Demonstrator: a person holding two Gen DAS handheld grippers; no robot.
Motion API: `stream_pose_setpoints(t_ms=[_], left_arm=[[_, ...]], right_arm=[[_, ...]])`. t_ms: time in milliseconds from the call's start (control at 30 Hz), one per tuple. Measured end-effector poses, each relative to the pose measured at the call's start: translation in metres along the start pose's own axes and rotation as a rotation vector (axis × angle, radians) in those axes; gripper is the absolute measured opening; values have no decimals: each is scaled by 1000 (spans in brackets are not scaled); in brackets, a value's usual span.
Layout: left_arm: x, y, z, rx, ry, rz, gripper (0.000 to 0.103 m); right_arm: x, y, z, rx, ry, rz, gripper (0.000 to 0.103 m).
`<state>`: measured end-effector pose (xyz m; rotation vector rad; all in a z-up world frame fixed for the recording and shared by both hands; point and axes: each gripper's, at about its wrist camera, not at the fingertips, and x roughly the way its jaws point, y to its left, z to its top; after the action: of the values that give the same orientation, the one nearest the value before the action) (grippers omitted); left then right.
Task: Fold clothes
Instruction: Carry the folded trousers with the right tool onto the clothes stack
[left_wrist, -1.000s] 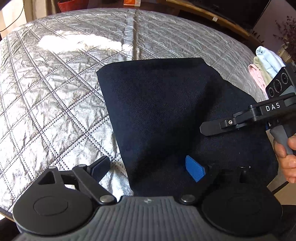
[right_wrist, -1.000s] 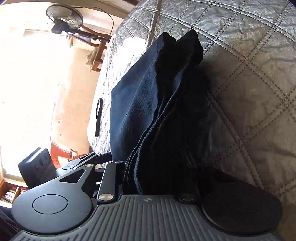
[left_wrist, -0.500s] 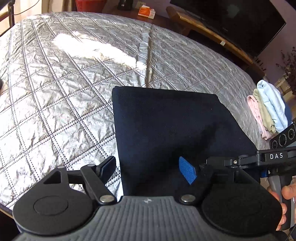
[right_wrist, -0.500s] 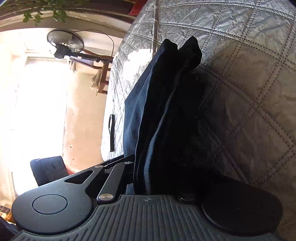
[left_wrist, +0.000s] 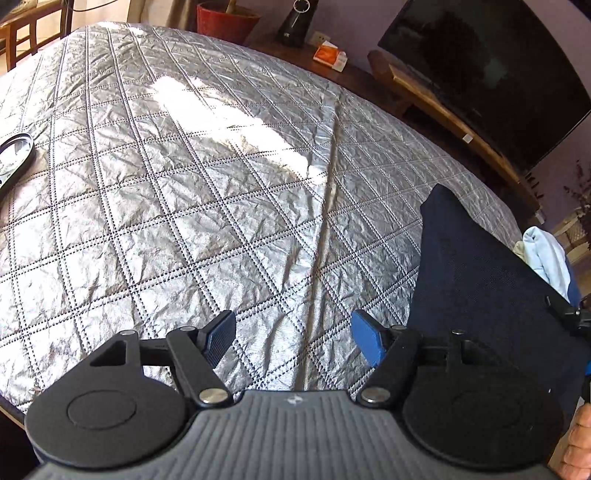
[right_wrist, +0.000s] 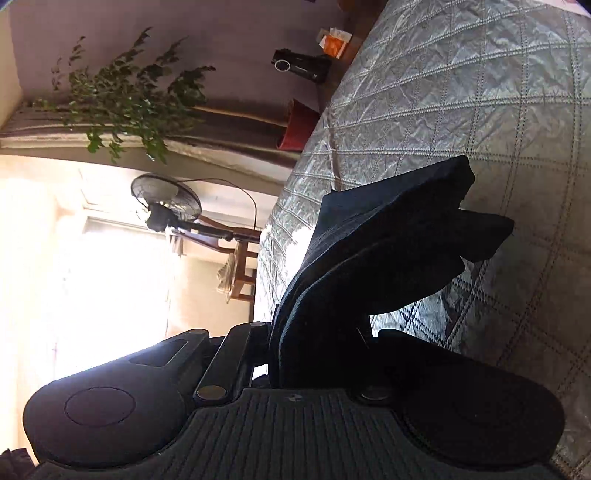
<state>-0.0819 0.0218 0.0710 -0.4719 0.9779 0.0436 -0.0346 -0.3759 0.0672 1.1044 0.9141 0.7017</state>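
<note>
**Folded dark garment, lifted at one edge**

Right tongs (right_wrist: 317, 354): clamped on the near edge of the navy folded garment (right_wrist: 388, 240). Left tongs (left_wrist: 291, 336): jaws partly apart, just been closing, nothing between them, over the quilted silver table (left_wrist: 184, 184). Garment: at table's right side, soft, light, layers splaying; best gripped through all layers. Long axis runs from the tongs to the far corners.
</note>
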Motion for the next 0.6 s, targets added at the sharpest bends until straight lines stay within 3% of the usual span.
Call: stream_pose_setpoints(t_ms=[167, 367, 467, 600], left_arm=[[2, -5, -4, 15, -2, 0, 65], [8, -17, -9, 74, -2, 10, 65], [9, -27, -12, 119, -9, 24, 65], [7, -38, -19, 184, -25, 43, 65]], right_arm=[[-59, 25, 54, -24, -264, 33, 8], [-139, 24, 101, 95, -770, 135, 8], [-142, -5, 112, 193, -900, 20, 8], [-126, -50, 121, 292, -912, -217, 9]])
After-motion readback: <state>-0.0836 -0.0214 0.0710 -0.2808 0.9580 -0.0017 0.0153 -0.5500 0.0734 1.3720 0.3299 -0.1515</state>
